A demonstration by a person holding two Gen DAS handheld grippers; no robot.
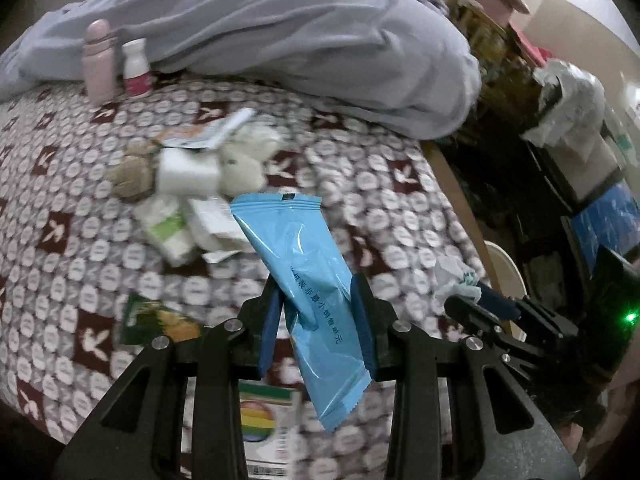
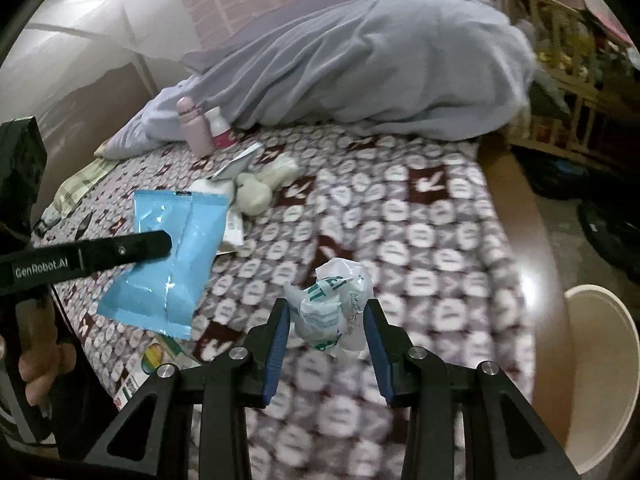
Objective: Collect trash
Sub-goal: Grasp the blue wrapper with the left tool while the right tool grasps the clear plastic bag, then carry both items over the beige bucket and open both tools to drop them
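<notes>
- The left gripper [image 1: 318,312] clamps a blue wrapper [image 1: 304,280], held above the patterned bedspread [image 1: 400,208].
- The right gripper [image 2: 328,336] pinches a crumpled white wad [image 2: 332,304].
- A grey blanket [image 2: 380,72] is heaped at the back; a cream bin [image 2: 604,380] stands beside the bed.

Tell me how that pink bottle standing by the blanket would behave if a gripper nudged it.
The pink bottle stands upright, tall and narrow, on the soft patterned bedspread, so it would probably tip easily. Its round body suggests it would then roll. It looks smooth, so possibly slippery. The white bottle close beside it might get knocked too.
</notes>
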